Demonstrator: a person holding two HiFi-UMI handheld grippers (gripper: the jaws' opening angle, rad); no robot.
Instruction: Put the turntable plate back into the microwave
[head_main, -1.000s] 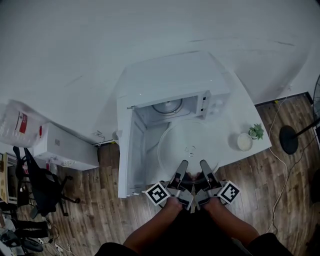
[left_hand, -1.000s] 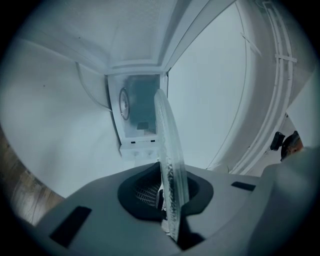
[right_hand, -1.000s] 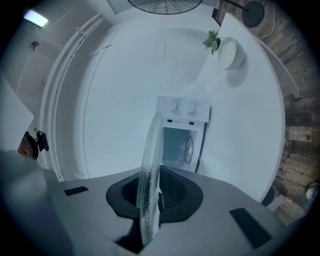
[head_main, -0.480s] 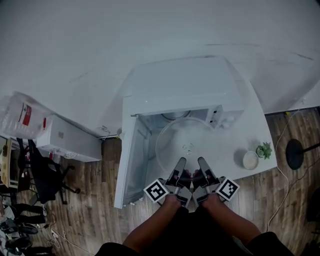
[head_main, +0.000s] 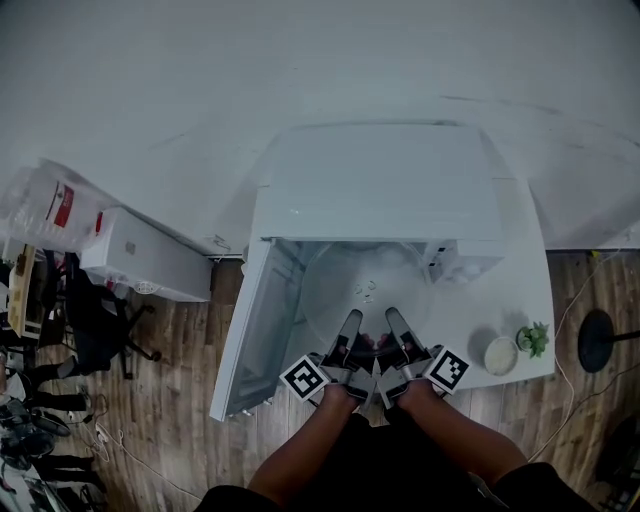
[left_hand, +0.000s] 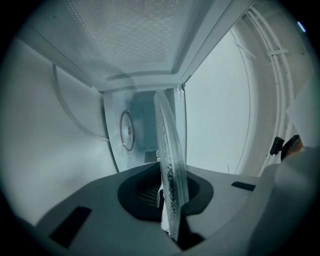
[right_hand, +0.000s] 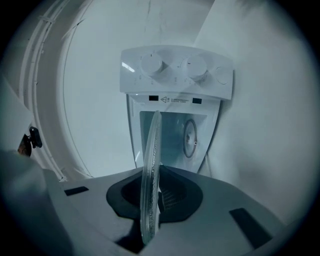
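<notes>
The white microwave (head_main: 385, 180) stands on a white table (head_main: 525, 270) with its door (head_main: 245, 335) swung open to the left. I hold the clear glass turntable plate (head_main: 365, 285) level by its near rim, its far half inside the cavity. My left gripper (head_main: 350, 322) and my right gripper (head_main: 391, 318) are side by side, both shut on that rim. The left gripper view shows the plate (left_hand: 170, 160) edge-on between the left gripper's (left_hand: 170, 205) jaws. In the right gripper view the plate (right_hand: 150, 170) is clamped by the right gripper (right_hand: 149, 215). The roller ring (right_hand: 190, 138) lies on the cavity floor.
The control panel with knobs (right_hand: 175, 67) is right of the opening. A small white bowl (head_main: 497, 353) and a little plant (head_main: 531, 339) sit on the table's right corner. A white box (head_main: 140, 258), an office chair (head_main: 90, 330) and a fan base (head_main: 603, 340) stand on the wooden floor.
Both grippers have carried the plate forward, from in front of the microwave to partly inside the cavity. The grip on the rim is unchanged.
</notes>
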